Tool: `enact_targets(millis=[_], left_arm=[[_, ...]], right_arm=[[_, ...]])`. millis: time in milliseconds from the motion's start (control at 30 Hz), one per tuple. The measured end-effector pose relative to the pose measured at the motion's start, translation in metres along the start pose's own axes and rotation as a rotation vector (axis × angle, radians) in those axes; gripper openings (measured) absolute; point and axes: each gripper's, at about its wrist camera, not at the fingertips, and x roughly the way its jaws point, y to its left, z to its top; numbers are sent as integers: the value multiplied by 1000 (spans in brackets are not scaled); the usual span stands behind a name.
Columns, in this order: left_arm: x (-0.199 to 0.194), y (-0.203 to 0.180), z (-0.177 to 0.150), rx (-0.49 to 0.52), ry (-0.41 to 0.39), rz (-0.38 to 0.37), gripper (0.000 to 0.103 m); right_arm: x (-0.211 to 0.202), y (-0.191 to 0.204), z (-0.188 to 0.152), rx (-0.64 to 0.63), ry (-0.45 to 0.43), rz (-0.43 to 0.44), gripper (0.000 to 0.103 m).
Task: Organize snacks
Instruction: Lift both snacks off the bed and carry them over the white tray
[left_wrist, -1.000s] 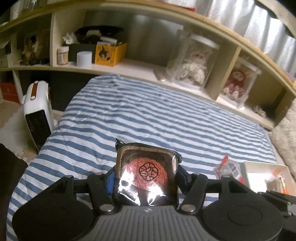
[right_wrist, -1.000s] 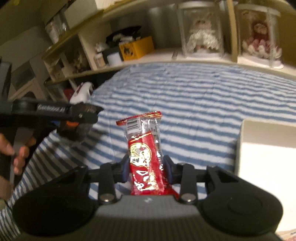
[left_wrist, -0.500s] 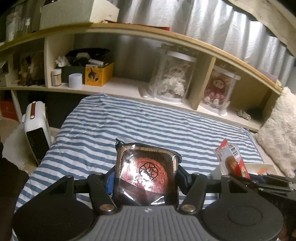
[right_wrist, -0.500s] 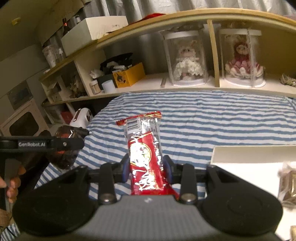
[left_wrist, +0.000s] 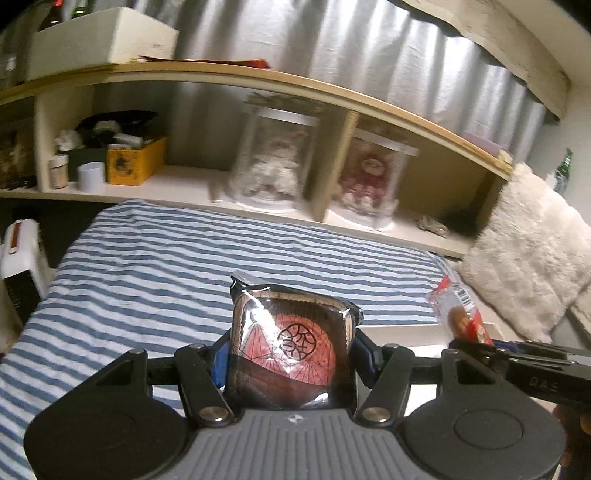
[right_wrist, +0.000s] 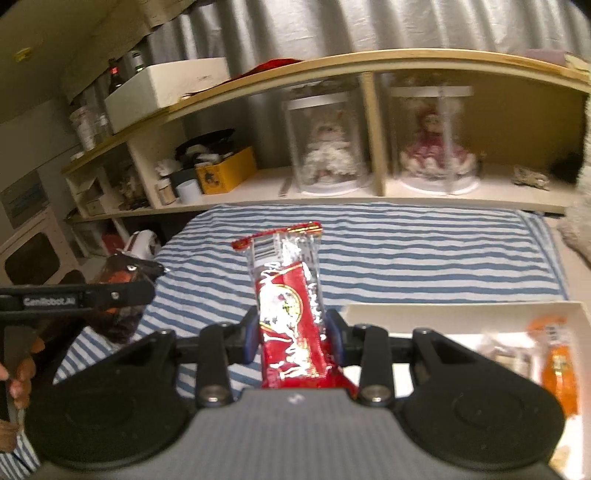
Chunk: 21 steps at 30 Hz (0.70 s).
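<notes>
My left gripper (left_wrist: 290, 352) is shut on a square dark snack packet (left_wrist: 291, 347) with a red round pattern, held up over the striped bed. My right gripper (right_wrist: 293, 332) is shut on a long red snack bar packet (right_wrist: 288, 299) that stands upright between the pads. In the left wrist view the red snack bar packet (left_wrist: 458, 314) shows at the right, in the right gripper (left_wrist: 476, 341). In the right wrist view the left gripper (right_wrist: 144, 275) reaches in from the left with the dark packet (right_wrist: 118, 295). A white box (right_wrist: 461, 314) at lower right holds an orange packet (right_wrist: 557, 369) and other snacks.
A blue-and-white striped bed cover (left_wrist: 184, 266) fills the middle ground. Behind it runs a wooden shelf (right_wrist: 369, 192) with two dolls in clear cases, a yellow box (left_wrist: 133, 162) and small jars. A furry white pillow (left_wrist: 524, 266) lies at the right, a white heater (left_wrist: 18, 258) at the left.
Both grippers have risen and swung toward the right with their packets still held. The white box with snacks has come into the right wrist view, and the pillow into the left.
</notes>
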Motion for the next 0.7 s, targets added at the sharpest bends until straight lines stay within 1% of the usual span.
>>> enact_targets(millis=[233,400,600,700], left_arm=[[28,-47,-4,43,39,-48,64],[57,-69,-14,10,92,-90,64],[89,-89,-24,-28,156,-126,64],[102,-95,-27,-34,171,-136,64]], right_arm=[[-5,-42,-10,82,-8,-47,43],[2,-69,-17,184,-17,-50,43],[23,-90,-28,287,27,-54,43],[32,-99,-35,345,49,-48,43]])
